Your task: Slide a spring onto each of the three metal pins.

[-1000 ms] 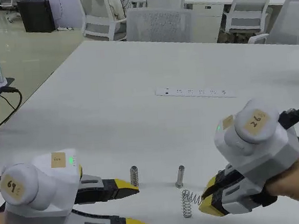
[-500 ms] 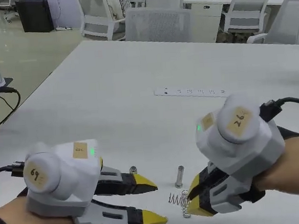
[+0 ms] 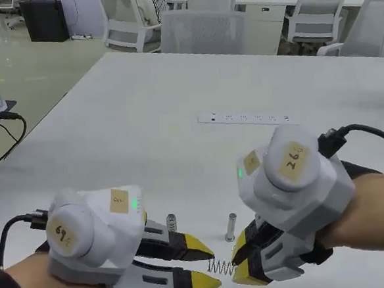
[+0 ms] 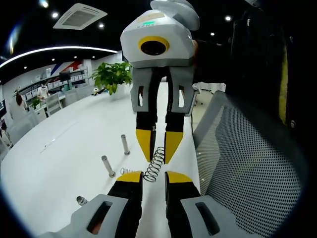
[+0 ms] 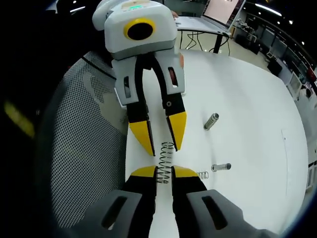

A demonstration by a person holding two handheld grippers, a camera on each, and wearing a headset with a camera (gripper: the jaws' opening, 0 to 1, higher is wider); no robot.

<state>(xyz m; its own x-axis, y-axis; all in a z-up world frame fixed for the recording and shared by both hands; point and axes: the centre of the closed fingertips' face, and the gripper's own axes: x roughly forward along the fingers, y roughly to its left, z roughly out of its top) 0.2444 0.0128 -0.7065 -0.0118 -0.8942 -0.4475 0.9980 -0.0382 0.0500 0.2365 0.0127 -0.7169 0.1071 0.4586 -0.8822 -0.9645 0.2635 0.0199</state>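
Spring [image 3: 220, 267] and both tools sit low in your head view, close to the worktop's near edge. Around you is an open office of desks and grey mesh chairs [image 3: 204, 31]. The white worktop [image 3: 177, 118] spreads wide ahead of you, with a power strip [image 3: 249, 119] lying well beyond the work.

Your left tool [image 3: 212, 266] comes in from the left and your right tool [image 3: 238, 262] from the right, their yellow tips almost meeting. The right tool's jaws stand narrow and pinch one end of the coil. The left tool's jaws stand a little wider than the coil and straddle its other end; you cannot tell whether they touch it.

Just beyond the tips two pins stand upright on the worktop, apart from each other: the sleeved pin [image 3: 172, 222] wears a coil, and the bare pin [image 3: 232, 225] stands to its right.

The spring's long axis runs from tool to tool, roughly level, left to right across your head view. In each gripper view it points straight ahead at the other tool.
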